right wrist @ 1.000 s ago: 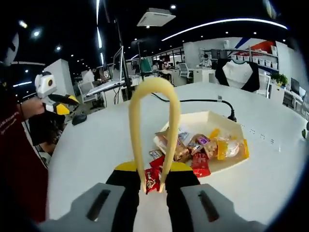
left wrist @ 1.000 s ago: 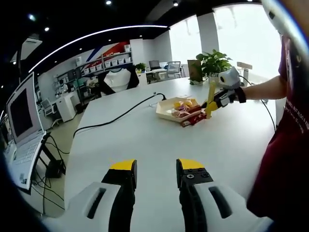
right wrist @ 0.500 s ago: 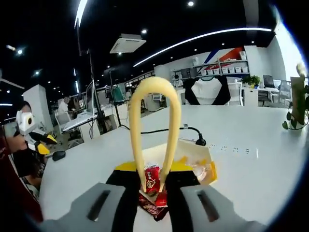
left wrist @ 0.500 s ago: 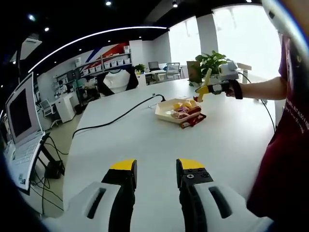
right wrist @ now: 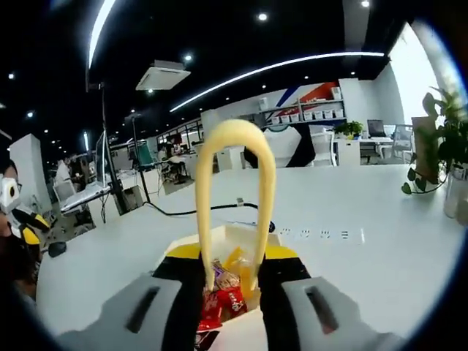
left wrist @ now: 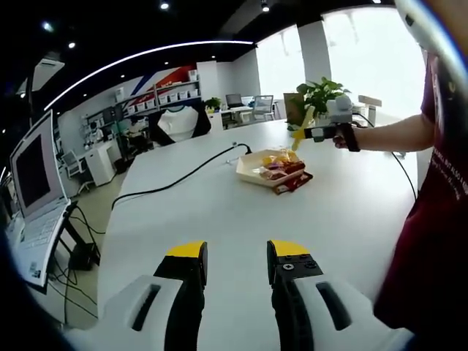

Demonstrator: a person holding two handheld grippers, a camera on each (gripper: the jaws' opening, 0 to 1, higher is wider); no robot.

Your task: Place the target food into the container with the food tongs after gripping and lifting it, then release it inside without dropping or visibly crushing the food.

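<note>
- While we hold the tongs (right wrist: 235, 212) clamped in our right gripper (right wrist: 232, 281), the tray (right wrist: 241, 238) lies at 12 o'clock, directly below.
- Our left gripper (left wrist: 235, 256) idles, jaws apart.

- No writing I can read anywhere, in either my left gripper view or my right gripper view.
- The red snack packets (right wrist: 221, 303) between my right jaws carry print, but it is too small and blurred to make out.
- The wrappers in the tray (left wrist: 252, 174) across the table are only specks of colour from my left side.
- The laptop screen (left wrist: 33, 173) at the table's edge is dark, with no text legible.
- The shelf boxes (left wrist: 174, 93) on the far wall show no legible labels.
</note>
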